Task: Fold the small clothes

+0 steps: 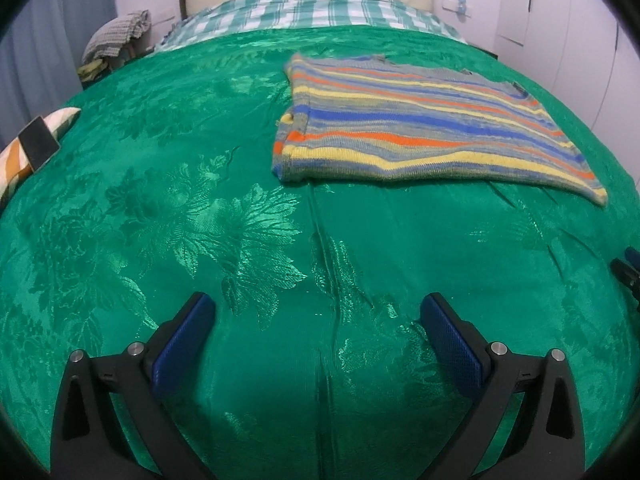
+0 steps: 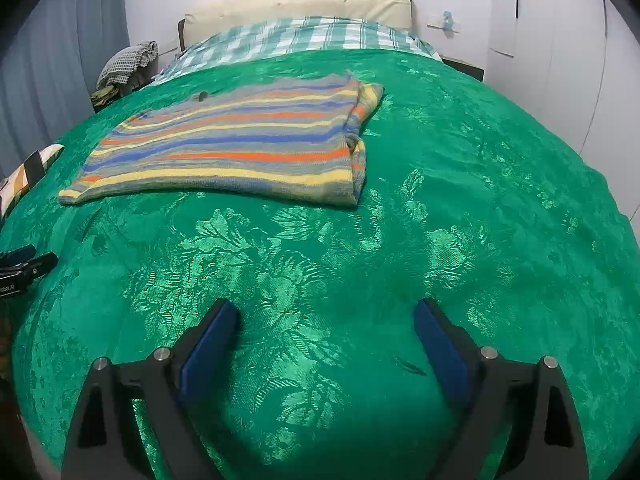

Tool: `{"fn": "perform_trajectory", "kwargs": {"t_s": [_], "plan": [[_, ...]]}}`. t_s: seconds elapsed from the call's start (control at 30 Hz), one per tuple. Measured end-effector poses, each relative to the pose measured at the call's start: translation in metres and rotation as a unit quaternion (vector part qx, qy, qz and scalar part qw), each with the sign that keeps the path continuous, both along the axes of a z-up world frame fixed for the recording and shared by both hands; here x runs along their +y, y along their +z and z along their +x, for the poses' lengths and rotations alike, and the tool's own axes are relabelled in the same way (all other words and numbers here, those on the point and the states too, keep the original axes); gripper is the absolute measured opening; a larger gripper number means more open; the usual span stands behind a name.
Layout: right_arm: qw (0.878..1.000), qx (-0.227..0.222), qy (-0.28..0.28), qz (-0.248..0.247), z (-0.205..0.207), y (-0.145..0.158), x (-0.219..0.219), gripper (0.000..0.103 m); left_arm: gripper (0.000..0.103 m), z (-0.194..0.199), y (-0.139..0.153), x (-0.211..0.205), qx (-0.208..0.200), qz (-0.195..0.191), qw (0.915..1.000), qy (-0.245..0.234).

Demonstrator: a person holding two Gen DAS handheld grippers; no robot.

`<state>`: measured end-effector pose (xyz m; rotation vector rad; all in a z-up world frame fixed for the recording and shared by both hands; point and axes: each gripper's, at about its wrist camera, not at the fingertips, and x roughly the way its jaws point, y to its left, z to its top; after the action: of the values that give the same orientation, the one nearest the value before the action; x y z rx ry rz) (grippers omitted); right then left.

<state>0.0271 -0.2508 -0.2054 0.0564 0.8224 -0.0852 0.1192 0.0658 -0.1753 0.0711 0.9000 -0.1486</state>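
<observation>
Left gripper [image 1: 318, 306]: jaws spread wide, nothing between the 2 blue textured pads [image 1: 452, 344]; black arms cut off by the lower frame edge.
Right gripper [image 2: 326, 310]: jaws released and apart, empty; only green cloth shows between them. Its tip shows at the right edge of the left view, mostly cut off.
Bedspread [image 1: 248, 216]: glossy green damask with raised leaf and flower pattern, 1 long crease running toward the near edge.
Striped knit top [image 2: 240, 144]: lying flat on the bedspread, well apart from both grippers, folded, a doubled layer showing along 1 side; horizontal bands of blue, orange, yellow and grey; ribbed hem.
Left bed edge: a patterned cushion [image 1: 24, 148] with a dark flat object [image 1: 38, 142] on it, partly cut off, identity unclear.
Far end: green-and-white checked sheet [image 2: 304, 38], cream pillow [image 2: 304, 2] against the wall.
Far left: heap of checked cloth [image 1: 116, 34], what it rests on hidden.
</observation>
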Motion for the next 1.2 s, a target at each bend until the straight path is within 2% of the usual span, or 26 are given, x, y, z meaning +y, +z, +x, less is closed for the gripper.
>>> {"fn": "perform_trajectory", "kwargs": {"t_s": [1.2], "plan": [[1.0,0.002,-0.004,-0.011,0.001,0.0016,0.0016,0.091,0.102,-0.0082,0.0008,-0.0041,-0.004,0.012,0.9999,-0.001]]}}
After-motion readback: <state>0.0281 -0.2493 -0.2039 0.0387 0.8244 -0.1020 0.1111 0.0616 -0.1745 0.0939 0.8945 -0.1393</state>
